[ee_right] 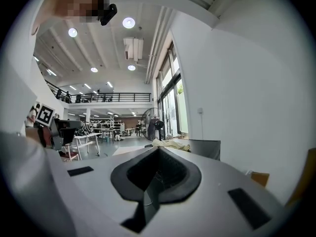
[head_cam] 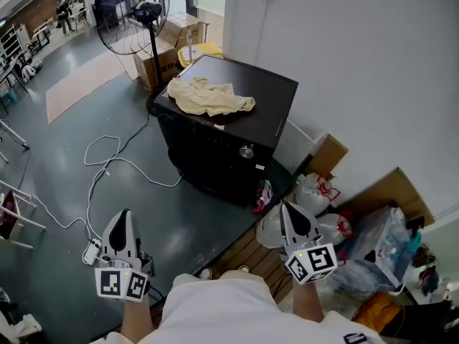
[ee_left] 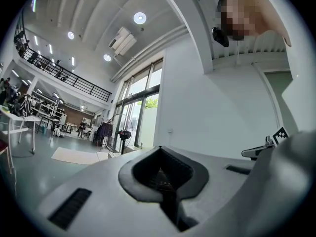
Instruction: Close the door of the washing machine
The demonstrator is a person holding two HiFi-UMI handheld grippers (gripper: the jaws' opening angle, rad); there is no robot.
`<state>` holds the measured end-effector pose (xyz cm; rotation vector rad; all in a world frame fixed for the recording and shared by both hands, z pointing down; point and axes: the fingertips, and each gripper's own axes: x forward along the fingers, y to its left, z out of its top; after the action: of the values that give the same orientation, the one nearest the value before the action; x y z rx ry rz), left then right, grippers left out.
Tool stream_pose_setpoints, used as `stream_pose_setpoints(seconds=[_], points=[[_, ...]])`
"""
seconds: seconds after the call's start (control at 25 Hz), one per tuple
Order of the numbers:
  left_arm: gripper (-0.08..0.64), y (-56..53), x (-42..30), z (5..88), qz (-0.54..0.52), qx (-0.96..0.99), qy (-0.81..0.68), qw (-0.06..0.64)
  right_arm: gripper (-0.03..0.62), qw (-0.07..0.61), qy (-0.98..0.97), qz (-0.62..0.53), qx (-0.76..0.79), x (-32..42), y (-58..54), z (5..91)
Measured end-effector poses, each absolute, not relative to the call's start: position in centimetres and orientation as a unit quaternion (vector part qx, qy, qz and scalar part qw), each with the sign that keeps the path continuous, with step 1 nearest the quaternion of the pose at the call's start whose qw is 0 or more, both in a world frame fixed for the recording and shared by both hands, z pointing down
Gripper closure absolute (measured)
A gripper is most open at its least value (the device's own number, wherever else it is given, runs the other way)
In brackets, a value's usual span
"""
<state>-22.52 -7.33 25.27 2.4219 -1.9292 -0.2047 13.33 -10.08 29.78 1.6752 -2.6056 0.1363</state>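
Observation:
The black washing machine [head_cam: 222, 131] stands against the white wall, with a crumpled yellowish cloth [head_cam: 209, 97] on its top and a silver knob [head_cam: 246, 151] on its front. Whether its door is open or closed does not show from here. My left gripper [head_cam: 124, 219] is held low at the left, well short of the machine, its jaws shut and empty. My right gripper [head_cam: 289, 212] is at the right, near the machine's front right corner, also shut and empty. In the right gripper view the cloth [ee_right: 170, 144] and the machine's top [ee_right: 202, 147] lie ahead of the shut gripper [ee_right: 158, 150]. The left gripper [ee_left: 159, 149] points past the machine's left side.
A standing fan [head_cam: 141, 14] and cardboard boxes [head_cam: 159, 63] are behind the machine. A white cable [head_cam: 107, 165] runs over the grey floor to a power strip [head_cam: 91, 251]. Plastic bags [head_cam: 319, 192], cardboard [head_cam: 391, 188] and a wooden pallet [head_cam: 247, 253] crowd the right side by the wall.

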Motion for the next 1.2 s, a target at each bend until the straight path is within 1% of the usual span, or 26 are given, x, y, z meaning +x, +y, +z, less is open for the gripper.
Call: stream_pose_setpoints(seconds=[0.32,0.64,1.2], points=[[0.554,-6.7,-22.9,24.8,-0.072,0.778,-0.624,0.020,0.595,0.026,-0.844,0.031,0.535,12.6,-10.3,28.7],[0.554,-7.0,-22.8,25.8,-0.085,0.785,-0.612,0.038,0.595,0.059,-0.848,0.021,0.526,10.9,-9.9,28.3],[0.554,-7.0,-25.6,26.5,-0.092,0.788,-0.607,0.046,0.595,0.070,-0.852,0.019,0.519,7.2,-9.1,28.4]])
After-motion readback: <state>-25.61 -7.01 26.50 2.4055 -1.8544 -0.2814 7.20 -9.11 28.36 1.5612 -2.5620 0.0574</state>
